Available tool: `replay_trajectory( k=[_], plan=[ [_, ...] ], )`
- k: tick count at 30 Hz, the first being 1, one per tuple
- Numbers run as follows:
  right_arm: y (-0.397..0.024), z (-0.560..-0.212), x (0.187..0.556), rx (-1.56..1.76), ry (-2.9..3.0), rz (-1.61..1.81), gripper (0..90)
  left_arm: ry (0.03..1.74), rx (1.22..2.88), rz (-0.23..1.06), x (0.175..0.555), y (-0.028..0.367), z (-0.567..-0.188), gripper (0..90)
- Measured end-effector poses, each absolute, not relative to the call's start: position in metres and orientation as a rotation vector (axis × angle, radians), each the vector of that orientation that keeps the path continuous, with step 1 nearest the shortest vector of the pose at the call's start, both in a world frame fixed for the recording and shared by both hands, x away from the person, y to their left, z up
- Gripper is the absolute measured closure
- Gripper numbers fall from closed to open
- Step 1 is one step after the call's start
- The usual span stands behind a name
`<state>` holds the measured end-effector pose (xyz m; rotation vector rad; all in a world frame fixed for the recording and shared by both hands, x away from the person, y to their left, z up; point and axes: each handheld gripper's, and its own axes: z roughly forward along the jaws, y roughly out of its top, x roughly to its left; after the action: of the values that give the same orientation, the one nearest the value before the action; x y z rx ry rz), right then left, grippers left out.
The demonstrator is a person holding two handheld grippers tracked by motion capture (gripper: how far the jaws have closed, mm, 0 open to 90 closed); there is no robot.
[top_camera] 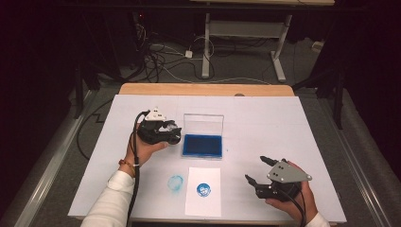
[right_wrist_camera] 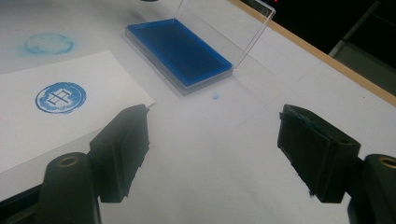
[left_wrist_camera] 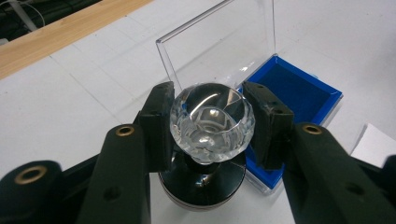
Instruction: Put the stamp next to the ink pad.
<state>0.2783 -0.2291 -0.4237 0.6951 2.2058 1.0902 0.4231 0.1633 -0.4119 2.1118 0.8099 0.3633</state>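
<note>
left gripper (top_camera: pixel 166 133) is clenched on the stamp (left_wrist_camera: pixel 212 122): in the left gripper view both pads press the clear faceted knob from either side, and the black round base hangs below it, low over the white table cover (top_camera: pixel 283 123). in the high view the stamp sits at about 9 o'clock from the ink pad (top_camera: pixel 203 145), just beside its left edge, not over the blue felt. can't tell from these views whether the base touches the cover or floats just above it.

the pad's clear lid (top_camera: pixel 203 124) stands open and upright at the pad's 12 o'clock side. paper (top_camera: pixel 203 191) lies at 6 o'clock from the pad, well apart from it, and already carries one clean blue round print (top_camera: pixel 204 189). a fainter smudgy blue ring (top_camera: pixel 176 182) sits straight on the cover at the paper's 9 o'clock, just beside it.

right gripper (top_camera: pixel 255 169) is released, jaws wide with nothing between them, resting near the table's 5 o'clock corner, well apart from paper and pad.

judgement: stamping looks done, since one good print is on the paper. what seems left is setting the stamp down by the pad, or re-inking for another print, and probably shutting the lid. the right gripper is free for that.
</note>
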Motion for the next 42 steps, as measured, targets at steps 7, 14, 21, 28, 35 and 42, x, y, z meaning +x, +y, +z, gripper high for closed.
replay_trajectory(
  k=[7, 14, 21, 28, 35, 42],
  plan=[
    [-0.228, -0.425, 0.278, 0.688, 2.214, 1.079, 24.7, 0.839, 2.124, 0.351, 0.429, 0.161, -0.422, 54.7],
    [-0.227, -0.426, 0.278, 0.685, 2.224, 1.072, 24.7, 0.867, 2.108, 0.335, 0.434, 0.163, -0.43, 54.7],
    [-0.226, -0.426, 0.278, 0.679, 2.232, 1.065, 24.7, 0.872, 2.113, 0.34, 0.433, 0.161, -0.438, 54.6],
    [-0.226, -0.427, 0.278, 0.674, 2.237, 1.062, 24.8, 0.878, 2.109, 0.327, 0.432, 0.164, -0.444, 54.6],
    [-0.225, -0.427, 0.277, 0.67, 2.242, 1.055, 24.8, 0.876, 2.09, 0.324, 0.431, 0.163, -0.446, 54.6],
    [-0.225, -0.427, 0.277, 0.669, 2.243, 1.052, 24.8, 0.884, 2.09, 0.325, 0.43, 0.164, -0.451, 54.5]
  ],
)
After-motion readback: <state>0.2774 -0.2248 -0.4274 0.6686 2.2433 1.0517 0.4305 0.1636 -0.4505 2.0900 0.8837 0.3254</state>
